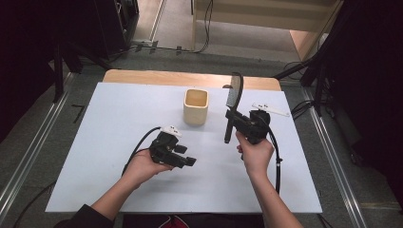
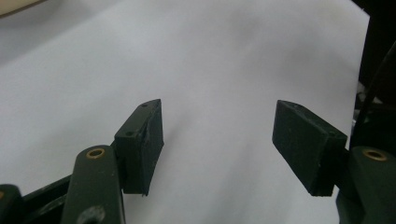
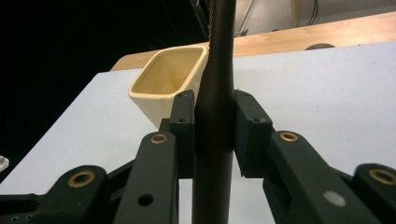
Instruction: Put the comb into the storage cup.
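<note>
A person's right hand holds my right gripper (image 1: 231, 117) over the right half of the table, shut on the handle of a black brush (image 1: 234, 90). The brush stands nearly upright, its head above the jaws. Along those jaws, the right gripper (image 3: 214, 126) has its pads pressed on both sides of the brush handle (image 3: 215, 70). A cream square cup (image 1: 196, 107) stands open and upright left of the brush, also seen behind the jaws as the cup (image 3: 168, 88). My left gripper (image 1: 189, 161) hovers nearer the front, pointing right. The left gripper (image 2: 217, 140) is open with nothing between its pads.
The white tabletop (image 1: 114, 128) has a bare wooden strip (image 1: 142, 76) along its far edge. Cables trail from both grippers toward the person. Dark stands and floor cables surround the table.
</note>
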The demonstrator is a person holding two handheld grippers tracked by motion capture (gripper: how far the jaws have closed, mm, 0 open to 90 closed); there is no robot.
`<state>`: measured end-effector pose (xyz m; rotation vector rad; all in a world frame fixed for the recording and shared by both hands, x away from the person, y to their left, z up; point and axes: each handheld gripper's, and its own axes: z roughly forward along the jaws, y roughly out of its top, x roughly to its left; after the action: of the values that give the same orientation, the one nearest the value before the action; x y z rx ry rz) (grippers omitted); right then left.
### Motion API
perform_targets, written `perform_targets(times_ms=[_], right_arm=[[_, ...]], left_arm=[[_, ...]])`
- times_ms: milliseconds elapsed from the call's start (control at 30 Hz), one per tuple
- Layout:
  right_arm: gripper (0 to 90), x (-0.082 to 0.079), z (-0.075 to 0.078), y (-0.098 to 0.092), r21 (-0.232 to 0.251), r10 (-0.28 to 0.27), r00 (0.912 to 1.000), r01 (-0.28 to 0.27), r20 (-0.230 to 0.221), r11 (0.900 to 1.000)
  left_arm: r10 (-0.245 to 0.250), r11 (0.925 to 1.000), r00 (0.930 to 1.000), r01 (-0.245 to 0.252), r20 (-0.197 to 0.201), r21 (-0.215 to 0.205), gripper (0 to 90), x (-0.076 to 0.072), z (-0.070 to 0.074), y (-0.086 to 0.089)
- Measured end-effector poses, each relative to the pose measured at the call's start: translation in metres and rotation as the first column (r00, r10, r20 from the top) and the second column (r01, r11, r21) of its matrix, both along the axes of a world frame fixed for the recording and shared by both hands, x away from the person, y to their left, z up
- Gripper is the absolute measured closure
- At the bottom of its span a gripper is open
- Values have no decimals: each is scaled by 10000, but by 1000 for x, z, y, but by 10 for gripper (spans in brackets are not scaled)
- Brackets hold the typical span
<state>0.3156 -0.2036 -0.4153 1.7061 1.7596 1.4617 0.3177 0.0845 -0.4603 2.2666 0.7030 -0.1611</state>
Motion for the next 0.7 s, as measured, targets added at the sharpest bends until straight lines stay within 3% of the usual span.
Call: perform_targets(times_ms=[700], right_arm=[[701,2,12,8,13,61,9989,-61,464,10000]], left_arm=[[178,9997,9998,-180,112,148,347,-10,1,27]])
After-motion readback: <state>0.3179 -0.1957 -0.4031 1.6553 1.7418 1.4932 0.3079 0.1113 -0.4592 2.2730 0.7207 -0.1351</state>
